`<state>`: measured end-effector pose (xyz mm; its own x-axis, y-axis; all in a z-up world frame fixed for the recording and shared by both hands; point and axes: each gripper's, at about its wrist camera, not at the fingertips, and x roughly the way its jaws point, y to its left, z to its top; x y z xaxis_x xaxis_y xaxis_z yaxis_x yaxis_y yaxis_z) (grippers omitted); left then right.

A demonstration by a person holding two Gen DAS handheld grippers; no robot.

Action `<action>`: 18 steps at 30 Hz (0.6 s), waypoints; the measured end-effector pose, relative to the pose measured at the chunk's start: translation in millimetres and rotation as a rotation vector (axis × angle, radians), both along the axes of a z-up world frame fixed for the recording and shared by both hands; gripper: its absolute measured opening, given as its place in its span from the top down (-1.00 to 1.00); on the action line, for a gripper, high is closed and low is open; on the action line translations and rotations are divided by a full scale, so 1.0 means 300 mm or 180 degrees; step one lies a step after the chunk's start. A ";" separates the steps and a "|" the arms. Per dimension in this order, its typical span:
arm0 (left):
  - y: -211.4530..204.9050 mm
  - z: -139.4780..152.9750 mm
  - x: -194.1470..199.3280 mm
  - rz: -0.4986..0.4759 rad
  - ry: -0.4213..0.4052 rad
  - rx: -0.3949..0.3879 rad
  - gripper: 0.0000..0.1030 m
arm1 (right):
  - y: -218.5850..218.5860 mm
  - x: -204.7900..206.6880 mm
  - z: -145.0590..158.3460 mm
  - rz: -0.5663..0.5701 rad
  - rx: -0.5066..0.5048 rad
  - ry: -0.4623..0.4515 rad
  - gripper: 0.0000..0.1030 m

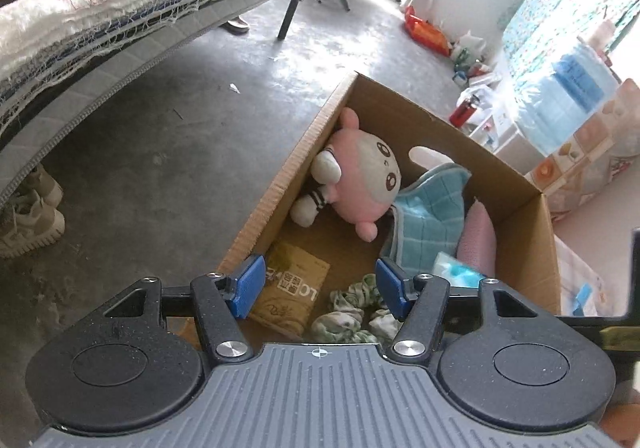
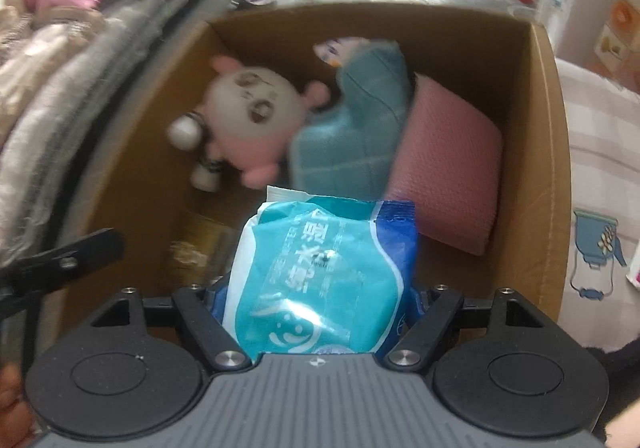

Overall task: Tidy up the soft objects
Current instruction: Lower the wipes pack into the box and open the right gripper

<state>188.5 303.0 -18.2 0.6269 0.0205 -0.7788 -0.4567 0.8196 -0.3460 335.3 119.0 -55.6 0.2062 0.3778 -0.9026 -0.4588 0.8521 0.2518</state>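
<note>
An open cardboard box [image 1: 280, 188] [image 2: 548, 128] stands on the concrete floor. Inside lie a pink-and-white plush toy [image 1: 360, 180] [image 2: 256, 112], a teal checked towel [image 1: 432, 208] [image 2: 360, 128] and a pink cushion [image 1: 478, 236] [image 2: 448, 168]. My left gripper [image 1: 320, 288] hangs open over the box's near end with nothing between its blue pads [image 1: 250, 286]. A crumpled green-and-white cloth [image 1: 348, 308] lies on the box floor beneath it. My right gripper [image 2: 316, 300] is shut on a teal-and-blue wet-wipes pack [image 2: 320, 268], held above the box; the pack hides its pads.
A bed piled with blankets [image 1: 80, 8] runs along the left, with pale shoes [image 1: 28, 220] under its edge. A brown printed packet [image 1: 292, 292] lies in the box. Bags, a red bottle [image 1: 464, 110] and other clutter line the right wall. A checked fabric [image 2: 600, 152] lies right of the box.
</note>
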 end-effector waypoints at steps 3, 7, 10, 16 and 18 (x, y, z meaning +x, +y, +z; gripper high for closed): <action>-0.003 -0.008 0.007 -0.0005 0.0022 0.0000 -0.19 | 0.023 -0.006 -0.030 0.0011 -0.0160 -0.0023 -0.63; -0.005 -0.019 0.011 -0.0012 0.0042 -0.0038 -0.19 | 0.036 -0.015 -0.031 0.0025 -0.0226 -0.0104 -0.66; -0.006 -0.021 0.013 -0.0014 0.0044 -0.0039 -0.20 | 0.024 -0.018 -0.010 0.0027 -0.0161 -0.0129 -0.66; -0.019 -0.022 0.018 -0.0032 0.0042 -0.0028 -0.21 | -0.005 -0.042 0.084 0.0066 0.0046 -0.0415 -0.64; -0.023 -0.021 0.018 -0.0036 0.0038 -0.0032 -0.21 | -0.015 -0.051 0.112 0.0132 0.0201 -0.0459 -0.58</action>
